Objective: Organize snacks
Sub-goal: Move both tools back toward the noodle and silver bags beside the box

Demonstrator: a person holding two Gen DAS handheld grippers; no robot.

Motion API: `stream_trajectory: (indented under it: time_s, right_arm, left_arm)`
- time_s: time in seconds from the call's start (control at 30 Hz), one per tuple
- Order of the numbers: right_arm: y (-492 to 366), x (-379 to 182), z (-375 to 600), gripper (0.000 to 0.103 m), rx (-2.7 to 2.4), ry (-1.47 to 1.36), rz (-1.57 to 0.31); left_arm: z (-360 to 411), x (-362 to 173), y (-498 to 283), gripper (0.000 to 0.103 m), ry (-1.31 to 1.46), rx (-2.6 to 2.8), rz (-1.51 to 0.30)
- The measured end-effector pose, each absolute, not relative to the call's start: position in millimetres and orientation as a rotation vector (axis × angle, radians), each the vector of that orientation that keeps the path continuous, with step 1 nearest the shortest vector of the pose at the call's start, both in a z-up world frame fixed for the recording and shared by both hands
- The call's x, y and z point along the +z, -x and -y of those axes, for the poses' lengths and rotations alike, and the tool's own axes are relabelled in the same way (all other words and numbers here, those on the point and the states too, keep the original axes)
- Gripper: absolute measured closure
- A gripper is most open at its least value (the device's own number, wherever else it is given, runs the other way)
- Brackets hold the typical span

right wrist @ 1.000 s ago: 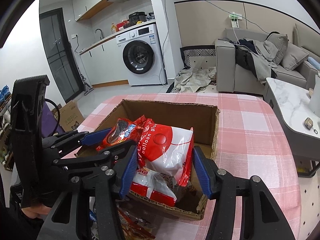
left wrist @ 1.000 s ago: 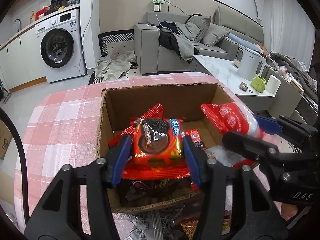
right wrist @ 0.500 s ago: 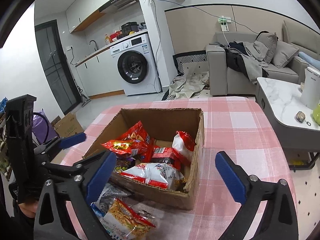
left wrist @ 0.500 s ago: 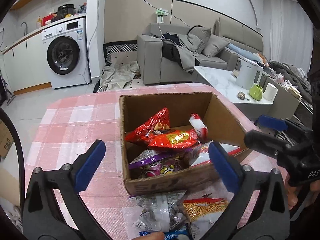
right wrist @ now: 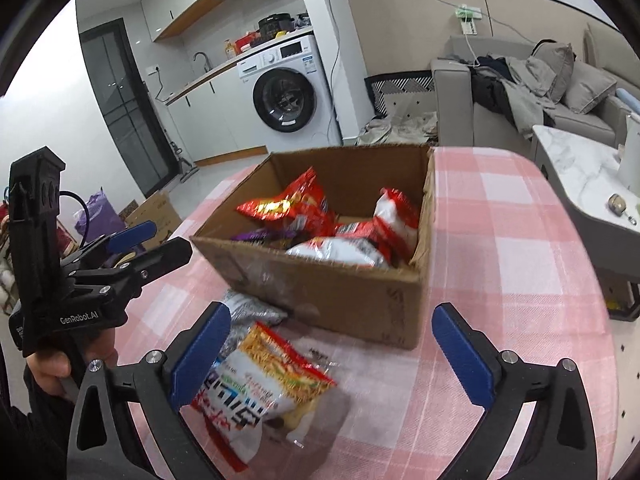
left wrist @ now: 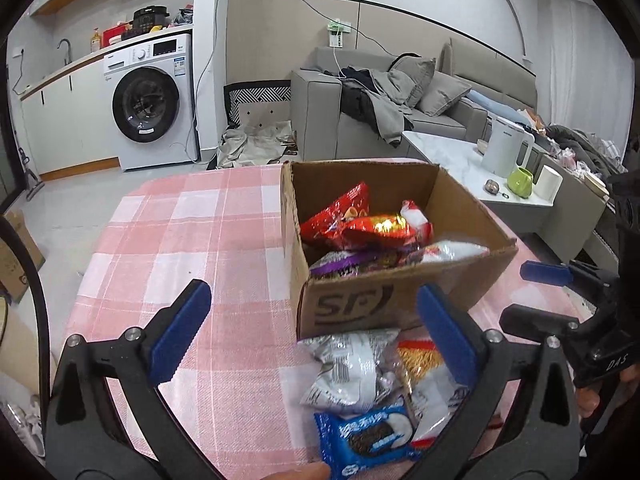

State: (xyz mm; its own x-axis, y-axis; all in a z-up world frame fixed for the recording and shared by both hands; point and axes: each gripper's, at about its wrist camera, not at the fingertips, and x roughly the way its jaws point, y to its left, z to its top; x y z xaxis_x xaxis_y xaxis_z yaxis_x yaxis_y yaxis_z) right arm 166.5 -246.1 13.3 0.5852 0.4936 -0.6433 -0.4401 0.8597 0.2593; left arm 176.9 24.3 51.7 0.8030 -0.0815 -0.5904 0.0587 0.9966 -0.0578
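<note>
Spanning beneath both grippers, soft pink-checked tablecloth (left wrist: 192, 248); ahead, square corrugated cardboard box (left wrist: 360, 304) holding glossy crinkled snack packets (left wrist: 360, 228). Gaping wide, gripping nothing: left gripper (left wrist: 316, 334) over silvery packet (left wrist: 352, 368), right gripper (right wrist: 332, 354) beside noodle packet (right wrist: 264, 384).

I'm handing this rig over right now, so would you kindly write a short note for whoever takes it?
Left tool: open, holding nothing, jaws just opened.
Right tool: open, holding nothing, jaws just opened.
Done: several snack bags lie in the cardboard box.
Left: on the checked tablecloth in front of the box lie a silver bag, a blue biscuit pack and a noodle bag.
</note>
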Motion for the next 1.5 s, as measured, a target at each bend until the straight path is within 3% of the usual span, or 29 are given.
stream_trajectory:
  time_s: [0.6,1.5]
  right_arm:
    - [-151.4,-19.2,223.8,0.001,0.605,-0.084,-0.893]
    - [-144.2,-47.4,184.5,0.001,0.646,-0.035,-1.009]
  left_arm:
    - [-26.3,15.1,-156.3,0.0,0.013,-0.066,-0.71]
    - [-26.4,2.4,-171.1,0.0,0.01,-0.068,-0.753]
